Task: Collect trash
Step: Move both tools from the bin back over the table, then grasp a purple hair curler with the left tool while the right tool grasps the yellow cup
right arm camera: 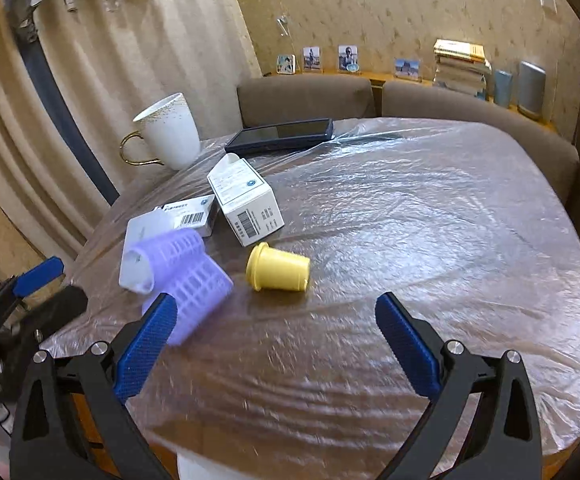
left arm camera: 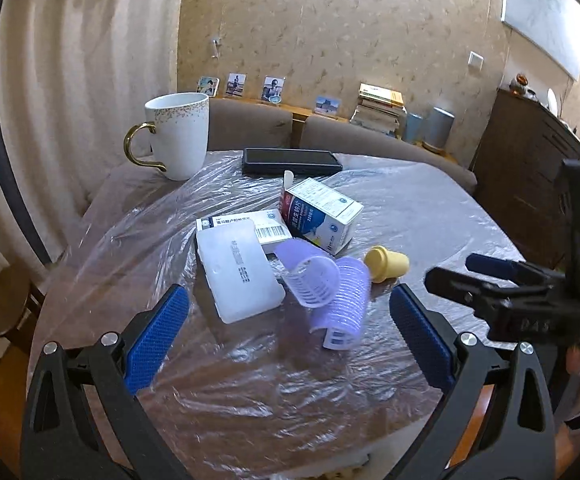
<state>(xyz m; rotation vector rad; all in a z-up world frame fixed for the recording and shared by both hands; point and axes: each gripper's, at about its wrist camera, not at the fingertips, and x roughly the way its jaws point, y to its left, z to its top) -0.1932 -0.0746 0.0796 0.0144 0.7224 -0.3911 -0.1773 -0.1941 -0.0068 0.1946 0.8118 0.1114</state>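
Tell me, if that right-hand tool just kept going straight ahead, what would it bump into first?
Probably the small yellow plastic cup lying on its side, which sits ahead between the open right gripper fingers, slightly left of centre. Depth is hard to judge.

Lilac ribbed hair rollers (left arm camera: pixel 331 292), yellow cup (right arm camera: pixel 278 268), gold-speckled white mug (left arm camera: pixel 180 134)

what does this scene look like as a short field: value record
surface: round table under clear plastic sheet
left hand-held gripper: open, empty, over purple hair rollers
right hand-held gripper: open, empty, facing yellow cap
yellow cap: on its side, apart from the boxes
boxes: upright medicine box, flat medicine box
white case: flat, touching the rollers
not trash: white mug, black phone
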